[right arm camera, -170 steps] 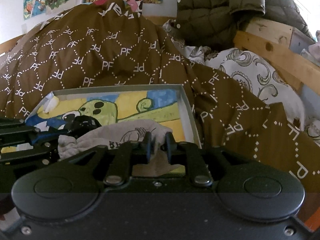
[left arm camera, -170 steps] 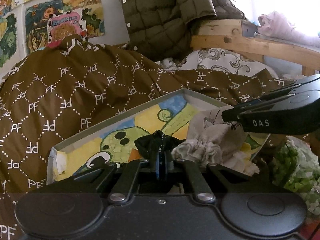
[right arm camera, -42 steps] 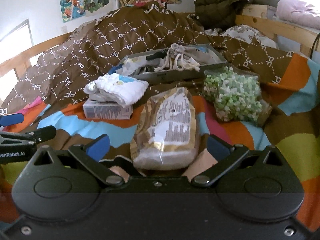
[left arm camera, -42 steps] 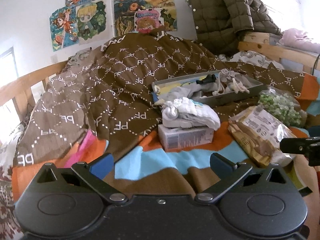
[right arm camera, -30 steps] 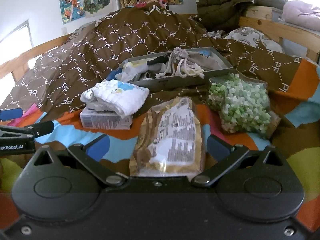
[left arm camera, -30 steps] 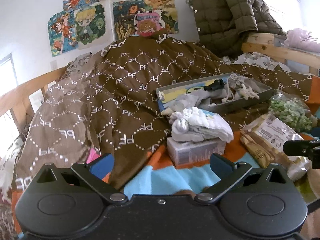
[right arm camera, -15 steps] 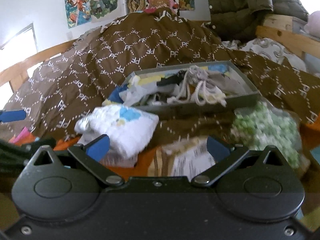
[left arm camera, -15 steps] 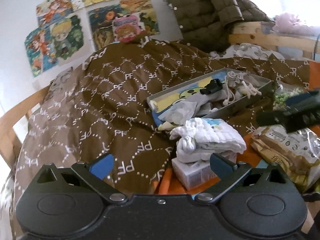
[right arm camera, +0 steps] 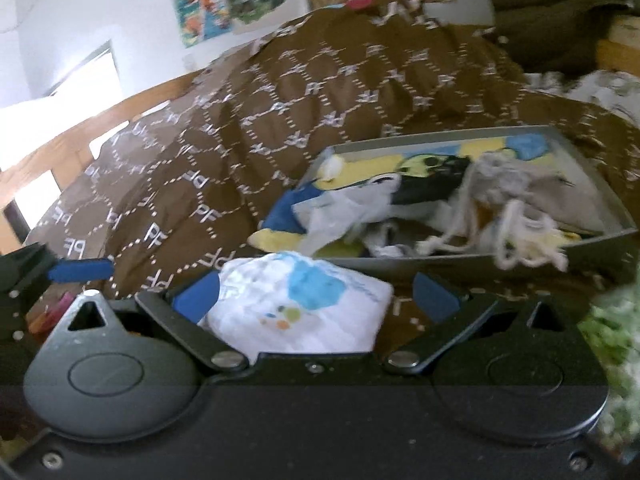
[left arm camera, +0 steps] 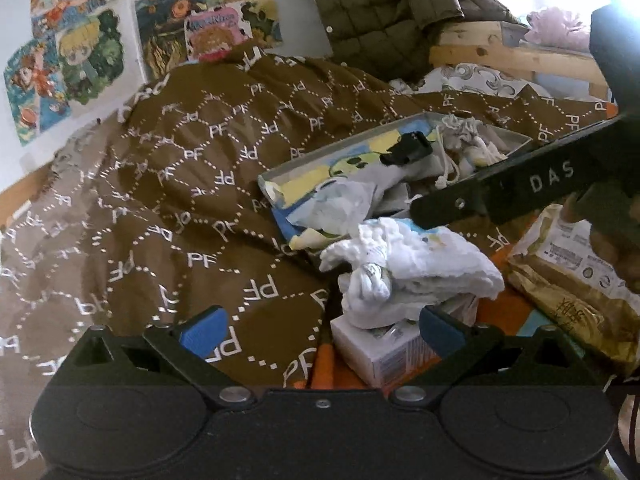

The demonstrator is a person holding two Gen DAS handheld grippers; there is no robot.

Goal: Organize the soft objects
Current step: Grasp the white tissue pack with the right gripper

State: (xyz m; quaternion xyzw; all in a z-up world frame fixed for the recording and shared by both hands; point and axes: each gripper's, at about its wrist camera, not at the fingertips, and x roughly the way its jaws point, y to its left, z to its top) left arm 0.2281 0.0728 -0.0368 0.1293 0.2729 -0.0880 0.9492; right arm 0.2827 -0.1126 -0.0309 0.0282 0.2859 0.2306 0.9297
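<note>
A folded white cloth (left arm camera: pixel 416 268) with a blue print lies on a small white carton (left arm camera: pixel 384 350) on the bed. It also shows in the right wrist view (right arm camera: pixel 304 304). My right gripper (right arm camera: pixel 316 292) is open, its blue pads on either side of the cloth. My left gripper (left arm camera: pixel 320 326) is open and empty just in front of the carton. Behind stands a grey box (left arm camera: pixel 280 174) with a cartoon lining, holding a grey drawstring bag (right arm camera: pixel 532 192), a black cloth (left arm camera: pixel 408 150) and a pale rag (left arm camera: pixel 340 206).
A brown patterned duvet (left arm camera: pixel 192 176) covers the bed on the left. A tan food packet (left arm camera: pixel 576 276) and a bag of green pieces (right arm camera: pixel 612 332) lie at the right. An olive jacket (left arm camera: pixel 384 12) hangs on the wooden bed frame (left arm camera: pixel 508 56) behind.
Both grippers have moved forward towards the white cloth on the carton. The right gripper now has the cloth between its open fingers and crosses the left wrist view.
</note>
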